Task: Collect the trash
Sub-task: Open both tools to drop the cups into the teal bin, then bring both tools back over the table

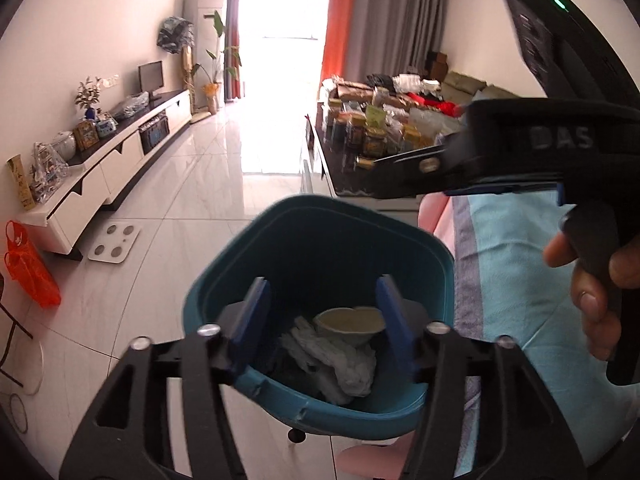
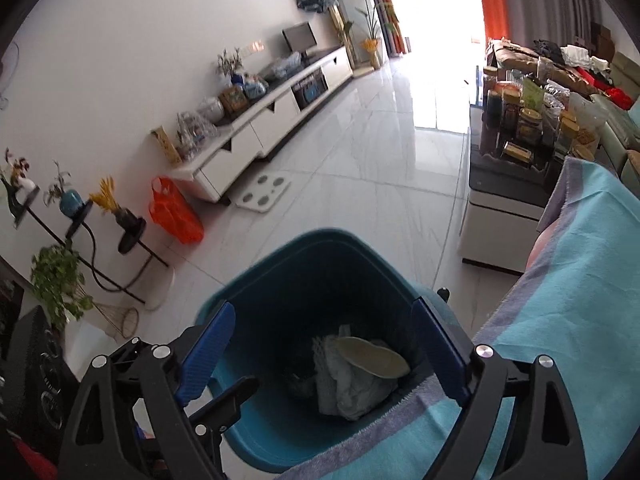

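Observation:
A teal trash bin (image 1: 404,264) stands on the floor beside a table edge; it also shows in the right wrist view (image 2: 280,276). Inside lie crumpled white paper (image 1: 340,364) and a crushed paper cup (image 1: 350,320); the right wrist view shows the paper (image 2: 352,388) and the cup (image 2: 372,356) too. My left gripper (image 1: 322,316) is open and empty, fingers spread over the bin's mouth. My right gripper (image 2: 324,340) is open and empty above the bin. The right gripper's body also shows in the left wrist view (image 1: 520,152), held by a hand (image 1: 596,292).
A light blue cloth (image 2: 580,280) covers the table at right. A coffee table (image 1: 348,184) crowded with jars and packages stands beyond the bin. A white TV cabinet (image 1: 120,160) lines the left wall, with an orange bag (image 1: 30,268) and a scale (image 1: 114,242) on the floor.

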Tool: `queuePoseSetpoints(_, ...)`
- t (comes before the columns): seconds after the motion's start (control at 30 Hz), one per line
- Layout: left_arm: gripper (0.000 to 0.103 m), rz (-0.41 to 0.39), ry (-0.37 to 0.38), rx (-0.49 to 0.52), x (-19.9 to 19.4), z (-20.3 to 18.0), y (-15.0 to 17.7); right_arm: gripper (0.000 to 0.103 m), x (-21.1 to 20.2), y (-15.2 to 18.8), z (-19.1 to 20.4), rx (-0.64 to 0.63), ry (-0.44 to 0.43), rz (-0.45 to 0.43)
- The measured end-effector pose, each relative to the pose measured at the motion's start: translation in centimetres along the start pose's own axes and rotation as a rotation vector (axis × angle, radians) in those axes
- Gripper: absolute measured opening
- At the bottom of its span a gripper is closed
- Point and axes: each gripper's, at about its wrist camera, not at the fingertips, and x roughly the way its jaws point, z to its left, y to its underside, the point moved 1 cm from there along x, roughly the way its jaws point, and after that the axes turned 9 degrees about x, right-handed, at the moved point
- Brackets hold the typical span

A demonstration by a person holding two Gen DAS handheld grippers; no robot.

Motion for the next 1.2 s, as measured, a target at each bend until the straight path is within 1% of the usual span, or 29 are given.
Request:
queuePoseSetpoints(0.03,0.07,-0.011,-0.007,-0.013,-0.6,0.4,0.1,0.091,-0.6,0.0,-0.1,0.001,-0.001,-0.016)
queuePoseSetpoints(0.1,0.077,-0.035,-0.018,-0.039,-1.8,1.2,-0.1,0.092,-2.2,0.0,-0.1,-0.001,-0.014,-0.051)
queuePoseSetpoints(0.17,0.089,-0.063,-0.039,-0.062,-3.3,2.0,-0.3,0.096,-3.6,0.1,-0.1,-0.004,-0.017,-0.085)
queuePoseSetpoints(0.3,0.097,-0.115,-0.05,-0.082,-6.6,3.0,-0.6,0.096,-6.5,0.7,-0.2,-0.02,-0.016,-0.147)
queuePoseSetpoints(0.5,0.097,-0.181,-0.046,-0.042,-11.7,0.0,-2.7,0.096,-10.1,2.2,-0.8,-0.034,0.011,-0.218)
queuePoseSetpoints(0.67,0.097,-0.215,-0.033,-0.021,-14.4,-2.7,-4.0,0.096,-13.0,3.8,-1.9,-0.025,0.041,-0.27)
queuePoseSetpoints(0.8,0.097,-0.247,0.0,0.001,-16.5,-5.1,-4.9,0.096,-15.8,5.6,-3.6,0.002,0.078,-0.318)
queuePoseSetpoints(1.0,0.097,-0.294,0.075,0.072,-18.9,-9.9,-5.8,0.096,-19.7,8.1,-5.9,0.038,0.132,-0.385)
queuePoseSetpoints(1.2,0.097,-0.328,0.124,0.126,-20.7,-13.5,-6.2,0.096,-23.2,11.2,-7.0,0.065,0.194,-0.471)
